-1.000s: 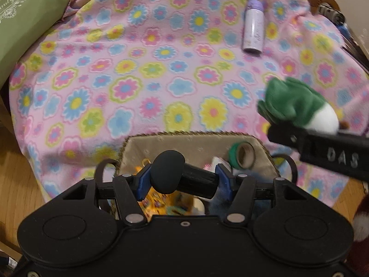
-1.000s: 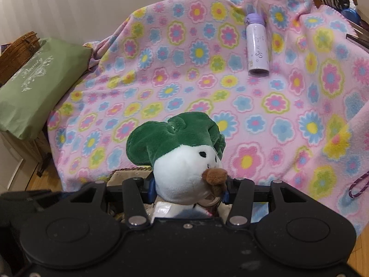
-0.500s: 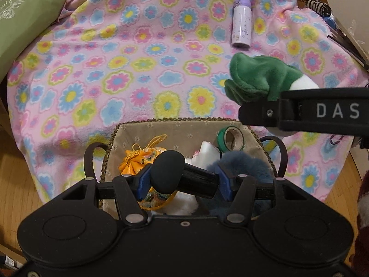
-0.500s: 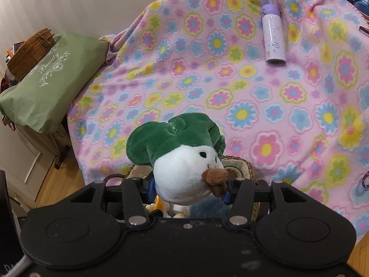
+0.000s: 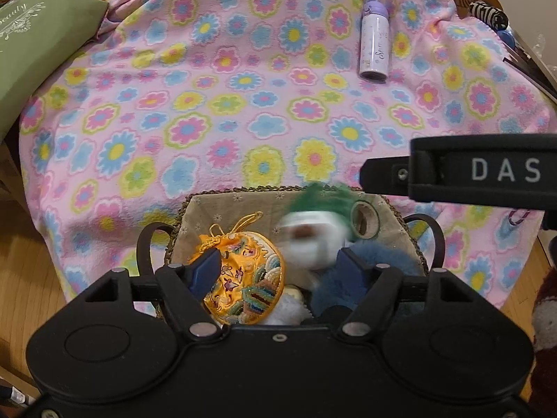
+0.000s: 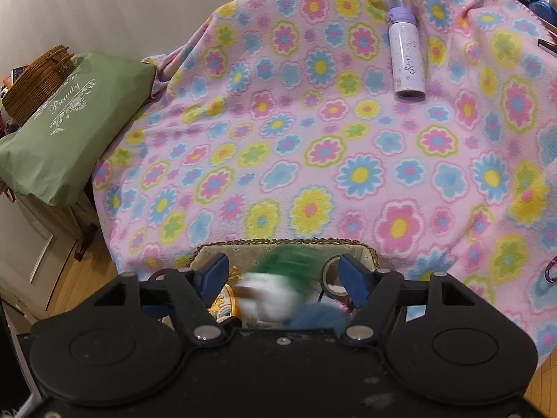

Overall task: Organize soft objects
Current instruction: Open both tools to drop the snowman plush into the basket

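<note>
Both claws hover over the basket [image 5: 195, 209], jaws opening. The left claw [image 5: 278, 271] holds nothing. The right claw [image 6: 283, 277] holds nothing either: the plush [image 6: 278, 289] is a blur between its pads, clear of both, above the pouch [image 5: 243, 278] in the basket.

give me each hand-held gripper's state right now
left hand-held gripper: jaws opening, holding nothing.
right hand-held gripper: jaws opening, plush toy falling free into basket.
</note>
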`<action>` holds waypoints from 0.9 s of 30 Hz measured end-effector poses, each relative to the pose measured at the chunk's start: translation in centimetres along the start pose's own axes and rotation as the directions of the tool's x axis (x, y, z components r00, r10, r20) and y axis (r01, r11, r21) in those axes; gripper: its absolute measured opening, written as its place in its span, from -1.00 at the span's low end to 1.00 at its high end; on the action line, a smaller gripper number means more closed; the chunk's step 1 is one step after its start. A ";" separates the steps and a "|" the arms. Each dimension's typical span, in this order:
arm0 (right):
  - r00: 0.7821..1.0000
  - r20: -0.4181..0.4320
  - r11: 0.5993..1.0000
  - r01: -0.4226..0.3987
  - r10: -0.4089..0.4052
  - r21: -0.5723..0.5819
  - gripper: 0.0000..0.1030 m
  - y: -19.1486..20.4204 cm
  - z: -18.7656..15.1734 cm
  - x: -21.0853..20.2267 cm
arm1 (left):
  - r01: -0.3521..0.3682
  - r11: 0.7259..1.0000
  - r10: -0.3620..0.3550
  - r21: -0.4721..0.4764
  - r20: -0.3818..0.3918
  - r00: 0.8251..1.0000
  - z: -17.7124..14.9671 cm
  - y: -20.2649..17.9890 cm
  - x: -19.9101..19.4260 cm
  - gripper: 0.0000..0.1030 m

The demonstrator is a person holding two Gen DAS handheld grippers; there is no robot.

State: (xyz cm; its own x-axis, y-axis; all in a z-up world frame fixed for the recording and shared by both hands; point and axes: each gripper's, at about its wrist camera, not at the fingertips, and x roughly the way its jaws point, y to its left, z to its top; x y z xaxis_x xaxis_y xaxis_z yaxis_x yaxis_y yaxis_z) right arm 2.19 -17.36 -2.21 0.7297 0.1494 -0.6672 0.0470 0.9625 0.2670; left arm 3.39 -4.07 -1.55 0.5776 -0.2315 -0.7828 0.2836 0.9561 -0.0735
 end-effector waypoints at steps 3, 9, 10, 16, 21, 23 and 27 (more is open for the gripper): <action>1.000 0.017 1.000 0.026 -0.026 -0.004 0.35 -0.1 -0.3 -0.4 | -0.011 1.000 0.011 -0.004 0.003 1.000 -0.1 0.0 -0.2 0.38; 0.989 0.080 0.991 0.130 -0.128 -0.021 0.35 -0.4 -1.0 -1.5 | -0.062 0.998 0.062 -0.007 0.020 0.998 0.0 0.1 -0.9 0.39; 0.986 0.087 0.989 0.144 -0.141 -0.025 0.35 -0.5 -1.2 -1.6 | -0.069 0.998 0.069 -0.009 0.024 0.997 0.0 0.2 -1.0 0.39; 0.974 0.106 0.977 0.206 -0.199 -0.060 0.37 -0.7 -2.2 -2.0 | -0.095 0.995 0.096 -0.020 0.039 0.995 -0.1 0.5 -1.6 0.39; 0.973 0.103 0.973 0.217 -0.209 -0.081 0.39 -0.6 -3.2 -2.4 | -0.105 0.994 0.106 -0.031 0.034 0.994 -0.4 0.9 -1.8 0.40; 0.973 0.096 0.972 0.218 -0.210 -0.084 0.40 -0.6 -3.6 -2.5 | -0.109 0.993 0.110 -0.035 0.033 0.993 -0.4 1.0 -1.9 0.40; 0.975 0.078 0.972 0.216 -0.209 -0.093 0.40 -0.5 -4.5 -2.7 | -0.112 0.993 0.114 -0.044 0.030 0.993 -0.6 1.3 -2.0 0.40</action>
State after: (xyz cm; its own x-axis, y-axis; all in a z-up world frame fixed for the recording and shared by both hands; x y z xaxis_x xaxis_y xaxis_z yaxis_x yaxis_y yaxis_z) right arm -2.88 -17.28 -3.63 0.7544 -0.0734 -0.6523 0.1402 0.9888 0.0508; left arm 2.14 -2.24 -0.50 0.6285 -0.1264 -0.7675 0.1832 0.9830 -0.0118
